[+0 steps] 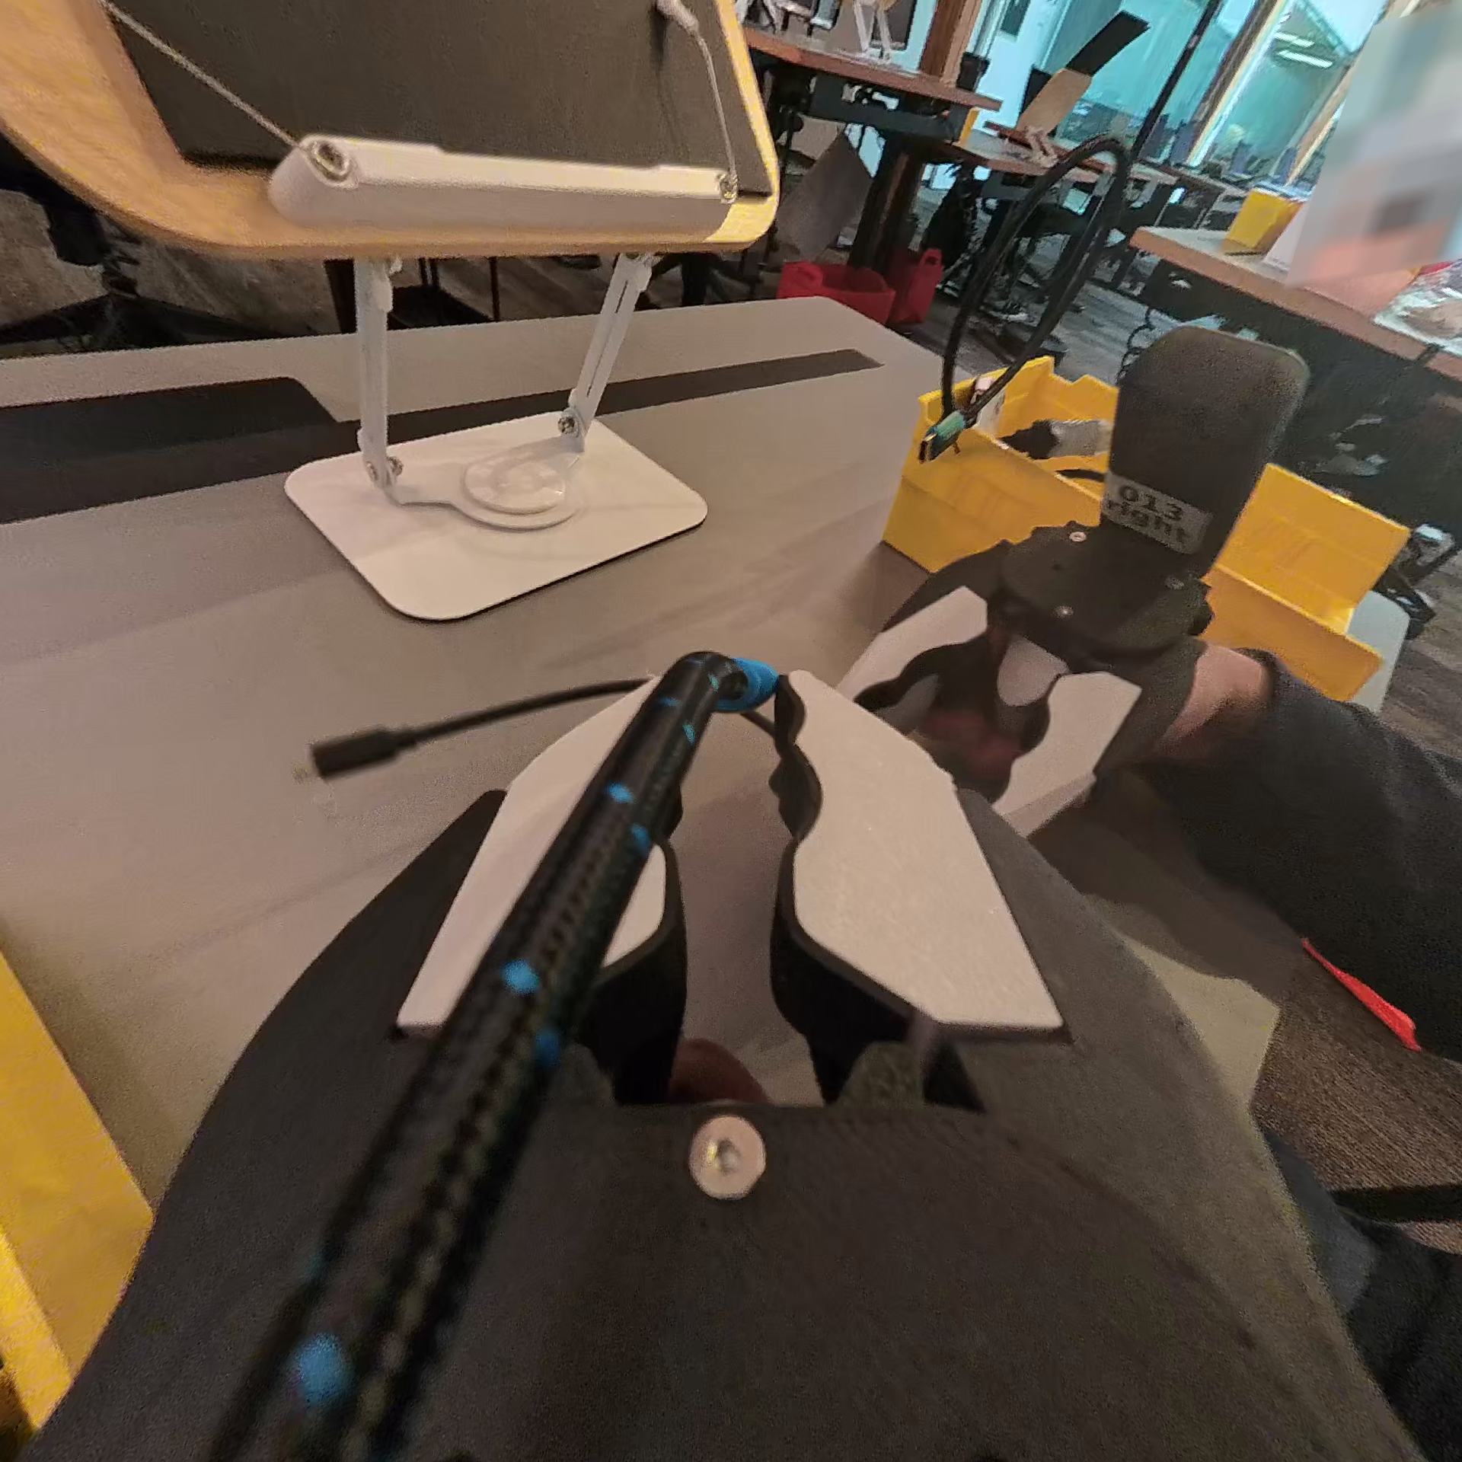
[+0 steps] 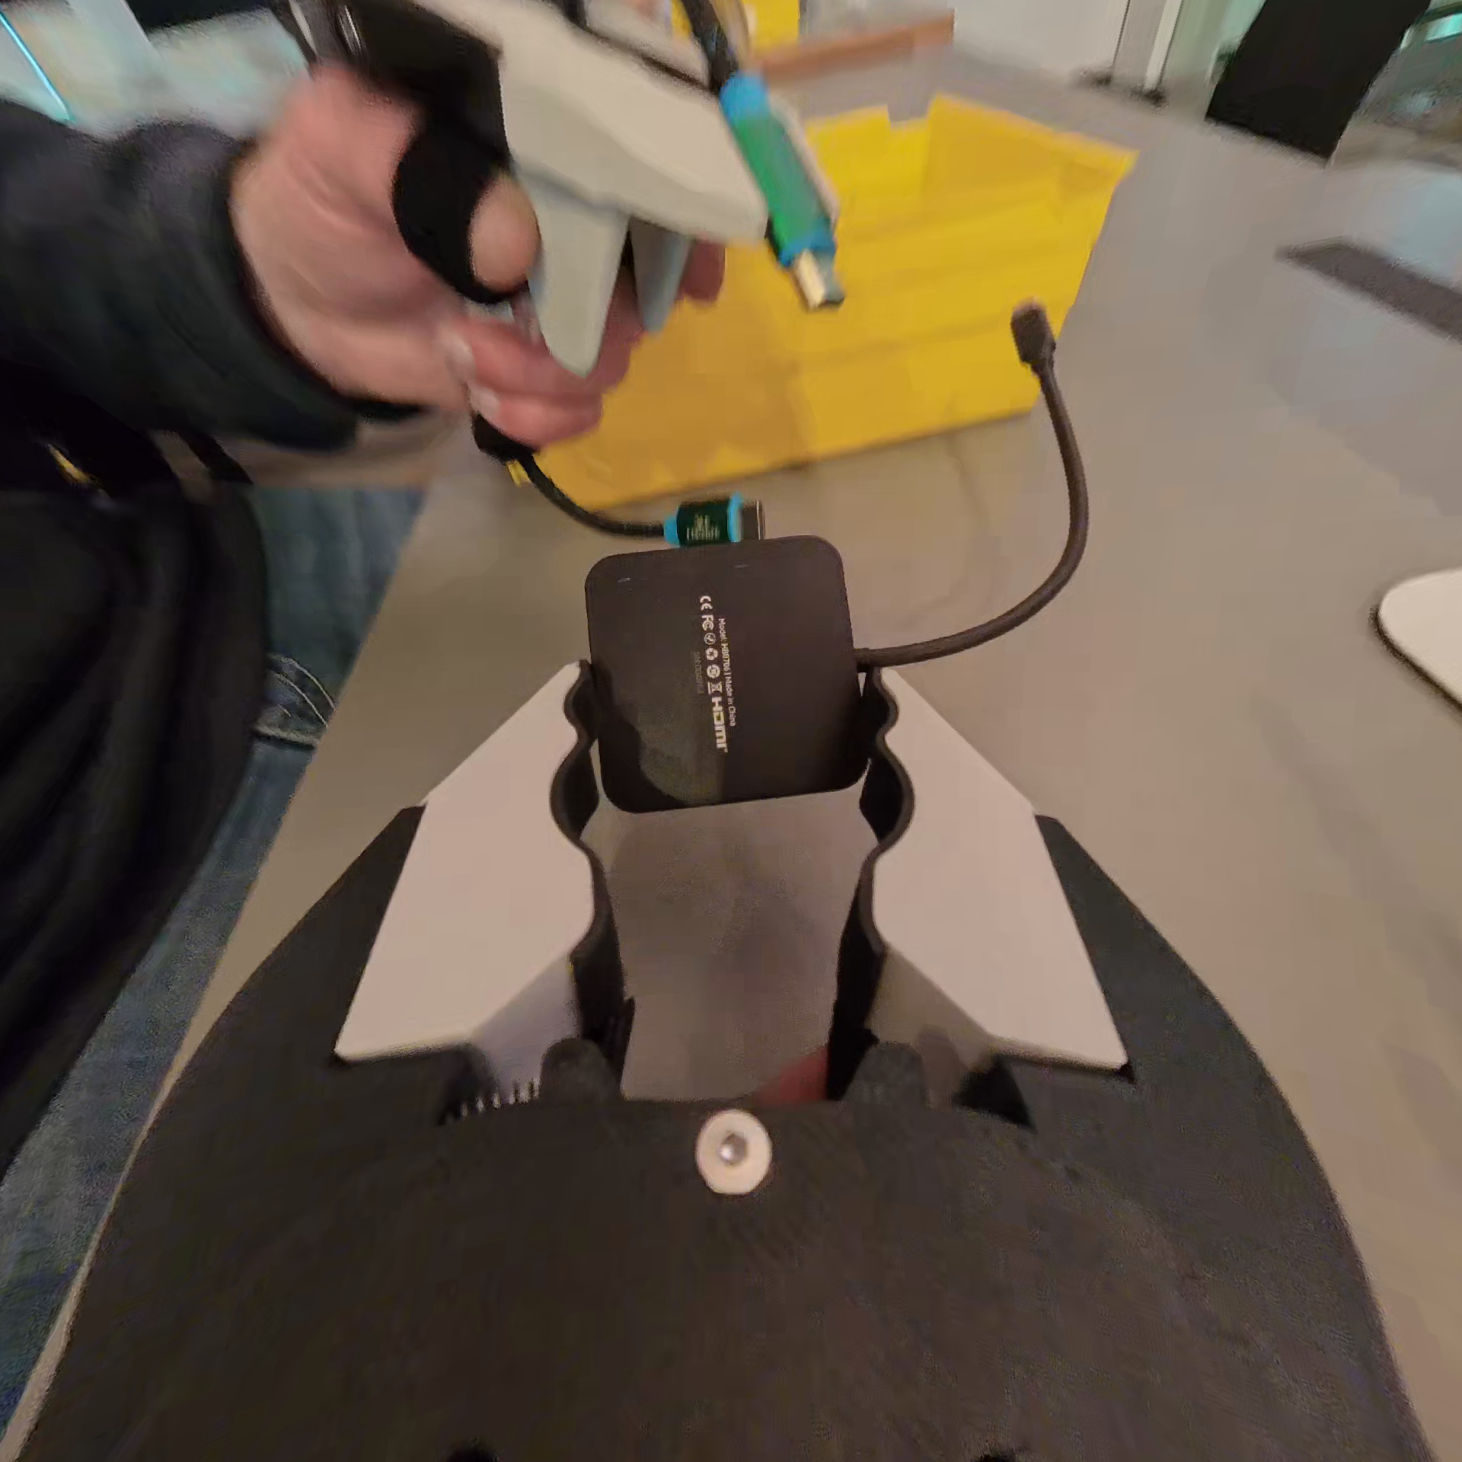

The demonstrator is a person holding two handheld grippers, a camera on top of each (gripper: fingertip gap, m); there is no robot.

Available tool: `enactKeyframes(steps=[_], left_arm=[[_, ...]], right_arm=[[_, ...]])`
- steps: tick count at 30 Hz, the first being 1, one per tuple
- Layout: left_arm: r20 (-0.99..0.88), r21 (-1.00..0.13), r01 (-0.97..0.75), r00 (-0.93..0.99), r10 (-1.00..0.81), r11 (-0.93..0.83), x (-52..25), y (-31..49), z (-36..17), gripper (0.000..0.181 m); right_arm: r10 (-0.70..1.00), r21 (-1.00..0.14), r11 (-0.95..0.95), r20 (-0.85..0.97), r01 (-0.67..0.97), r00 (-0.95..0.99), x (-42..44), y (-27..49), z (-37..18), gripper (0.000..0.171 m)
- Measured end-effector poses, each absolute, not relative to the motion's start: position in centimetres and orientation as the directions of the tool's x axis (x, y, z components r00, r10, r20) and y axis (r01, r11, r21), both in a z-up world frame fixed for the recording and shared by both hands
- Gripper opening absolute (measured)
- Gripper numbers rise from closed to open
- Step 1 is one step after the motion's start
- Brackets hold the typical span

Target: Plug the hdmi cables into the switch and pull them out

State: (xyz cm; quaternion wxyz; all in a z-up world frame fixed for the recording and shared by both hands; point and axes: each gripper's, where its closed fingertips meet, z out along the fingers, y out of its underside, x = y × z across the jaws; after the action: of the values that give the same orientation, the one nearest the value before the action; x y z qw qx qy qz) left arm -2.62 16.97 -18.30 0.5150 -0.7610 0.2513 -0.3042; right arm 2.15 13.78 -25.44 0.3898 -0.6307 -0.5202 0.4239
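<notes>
The right gripper [image 2: 724,712] has its fingers closed on the sides of the flat black square switch [image 2: 720,672], held just above the grey counter [image 2: 1187,712]. One green-and-blue HDMI plug [image 2: 712,522] sits at the switch's far edge, apparently inserted. The left gripper [image 2: 744,213] pinches a second green-and-blue HDMI plug [image 2: 779,182], held free above the switch. Judged stage: either this plug awaits insertion or it is already withdrawn; the seated plug remains to be pulled.
</notes>
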Motion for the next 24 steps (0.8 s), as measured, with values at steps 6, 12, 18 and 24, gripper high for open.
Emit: enactKeyframes(steps=[6,12,18,24], left_arm=[[0.191,-0.954,-0.065,0.617,-0.764,-0.291,-1.5,15.8,-16.7,0.02],[0.15,-0.976,-0.065,0.489,-0.859,-0.208,0.2,13.6,-15.4,0.02],[0.097,-0.986,-0.095,0.335,-0.937,-0.136,1.9,10.9,-15.0,0.02],[0.067,-0.988,-0.112,0.28,-0.958,-0.102,2.3,10.0,-15.4,0.02]], right_arm=[[0.99,-0.988,-0.144,-0.144,0.059,0.001,3.3,13.4,-20.3,0.065],[0.989,-0.989,-0.144,-0.145,0.024,-0.035,3.5,12.9,-19.6,0.065],[0.985,-0.989,-0.147,-0.146,-0.005,-0.094,3.6,12.0,-18.9,0.065],[0.98,-0.989,-0.148,-0.146,-0.002,-0.132,3.5,11.3,-18.9,0.065]])
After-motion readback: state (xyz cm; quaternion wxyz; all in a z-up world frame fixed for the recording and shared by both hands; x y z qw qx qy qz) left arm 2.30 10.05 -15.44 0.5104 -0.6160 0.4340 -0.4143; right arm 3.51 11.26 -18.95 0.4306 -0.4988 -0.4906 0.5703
